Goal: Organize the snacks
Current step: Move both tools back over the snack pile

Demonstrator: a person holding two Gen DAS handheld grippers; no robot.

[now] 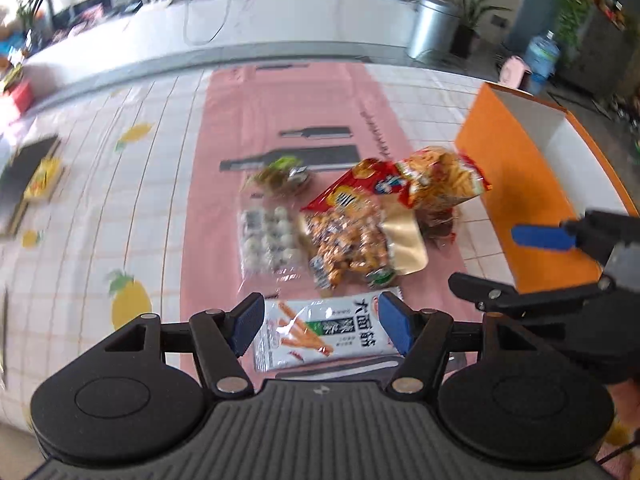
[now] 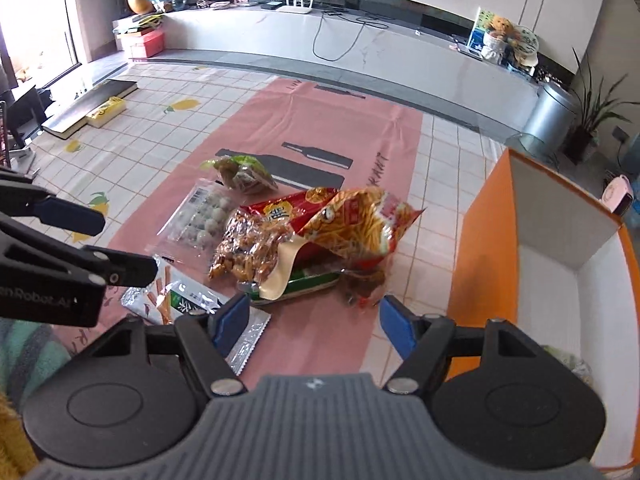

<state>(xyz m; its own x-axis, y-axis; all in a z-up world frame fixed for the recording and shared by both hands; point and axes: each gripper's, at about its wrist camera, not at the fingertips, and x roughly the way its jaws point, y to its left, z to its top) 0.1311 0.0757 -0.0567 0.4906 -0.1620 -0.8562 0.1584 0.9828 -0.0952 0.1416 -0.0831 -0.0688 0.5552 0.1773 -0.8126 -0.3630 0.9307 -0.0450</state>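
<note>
Snack packets lie in a pile on a pink mat (image 1: pixel 320 100). A white-green stick-snack packet (image 1: pixel 324 330) lies nearest, between the fingers of my open left gripper (image 1: pixel 322 322), which hovers above it. Beyond it are a clear bag of wrapped sweets (image 1: pixel 348 244), a clear pack of round white balls (image 1: pixel 270 238), a red cracker bag (image 1: pixel 360 184), an orange fries bag (image 1: pixel 440 182) and a small green packet (image 1: pixel 280 174). My right gripper (image 2: pixel 314 326) is open and empty in front of the pile, near the fries bag (image 2: pixel 356 228). An orange box (image 2: pixel 560 264) stands at the right.
The mat lies on a tiled cloth with lemon prints (image 2: pixel 180 106). A black board and yellow box (image 2: pixel 100 108) lie far left. A low white counter (image 2: pixel 360 48), a metal bin (image 2: pixel 552 114) and potted plants (image 2: pixel 592 120) stand behind.
</note>
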